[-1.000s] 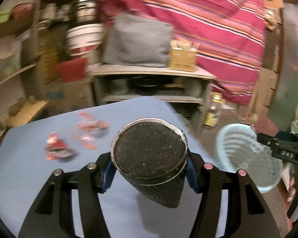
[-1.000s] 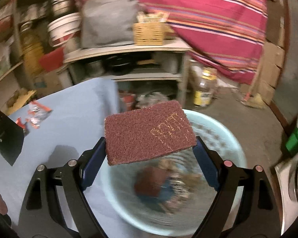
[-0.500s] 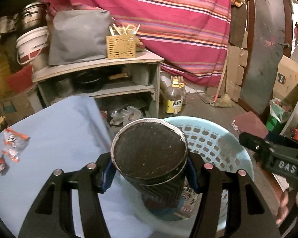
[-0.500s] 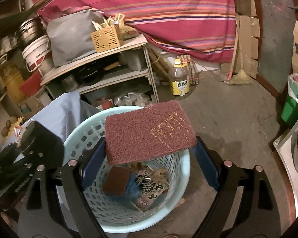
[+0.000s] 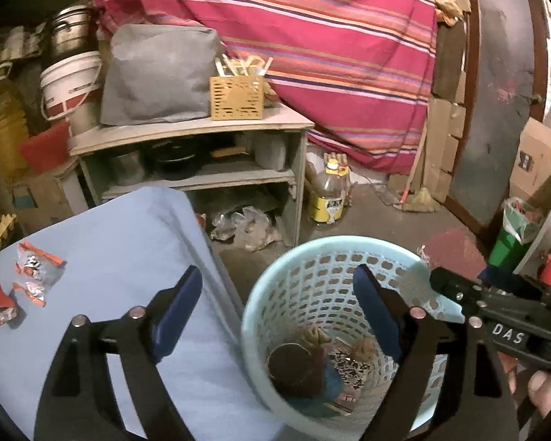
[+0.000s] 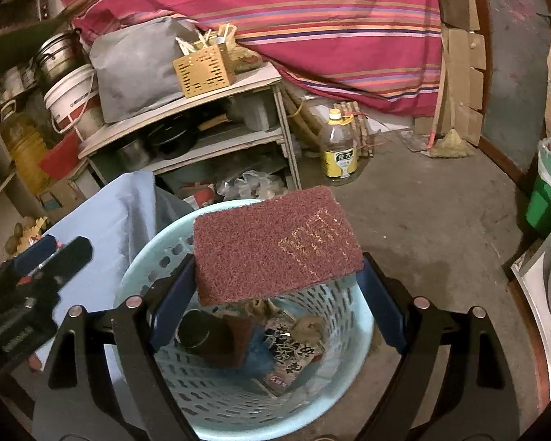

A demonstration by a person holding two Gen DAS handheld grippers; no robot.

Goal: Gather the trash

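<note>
Left gripper (image 5: 275, 312) hangs spread and empty over the pale blue basket (image 5: 272, 279). Right gripper (image 6: 275, 294) clamps a maroon scouring pad (image 6: 275, 246) above the basket; released off-centre, it may catch the rim. 2 wrappers (image 5: 25, 283) wait on the table (image 5: 128, 239).

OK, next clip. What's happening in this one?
A person with two handheld grippers is clearing trash into a pale blue basket beside a blue table. The left gripper is open and empty over the basket, where a dark can lies among other trash. The right gripper holds a maroon scouring pad above the basket, not yet dropped. Torn wrappers remain on the table.
</note>
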